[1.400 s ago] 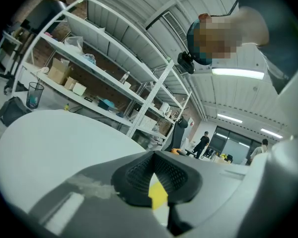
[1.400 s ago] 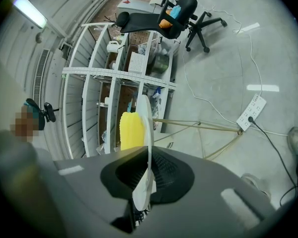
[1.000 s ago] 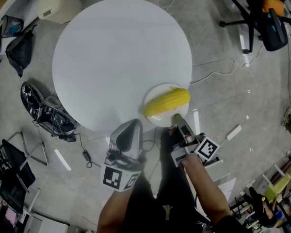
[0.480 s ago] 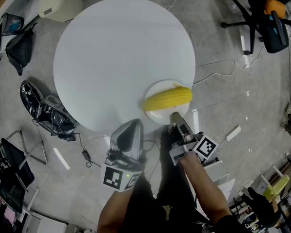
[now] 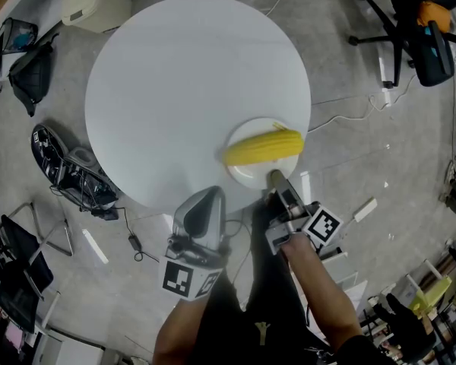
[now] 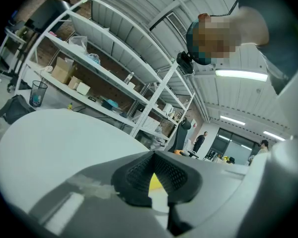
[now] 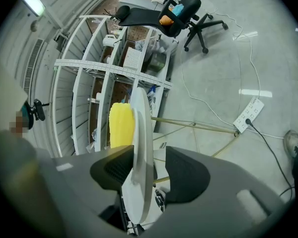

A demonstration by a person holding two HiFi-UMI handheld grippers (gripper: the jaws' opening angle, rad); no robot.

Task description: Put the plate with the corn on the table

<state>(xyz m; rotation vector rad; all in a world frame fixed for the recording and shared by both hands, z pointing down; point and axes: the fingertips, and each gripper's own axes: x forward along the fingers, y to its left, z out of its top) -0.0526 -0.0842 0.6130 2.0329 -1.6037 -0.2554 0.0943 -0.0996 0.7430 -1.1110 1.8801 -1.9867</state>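
Note:
A white plate [image 5: 245,175] carrying a yellow corn cob [image 5: 264,147] lies at the near right edge of the round white table [image 5: 182,82], partly past the rim. My right gripper [image 5: 275,179] is at the plate's near rim. In the right gripper view the plate [image 7: 140,148] stands edge-on between the jaws, the corn [image 7: 120,125] beyond it. The jaws have just been opening: one pad sits close to the rim, the other stands clear of it. My left gripper [image 5: 205,196] hovers by the table's near edge, shut and empty [image 6: 156,177].
An office chair [image 5: 414,29] stands at the far right. Bags [image 5: 68,173] lie on the floor left of the table, a beige bin [image 5: 95,2] behind it. A power strip [image 5: 366,207] and cables run along the floor on the right.
The plate with the corn and my right gripper have edged slightly farther onto the table. The left gripper has stayed put.

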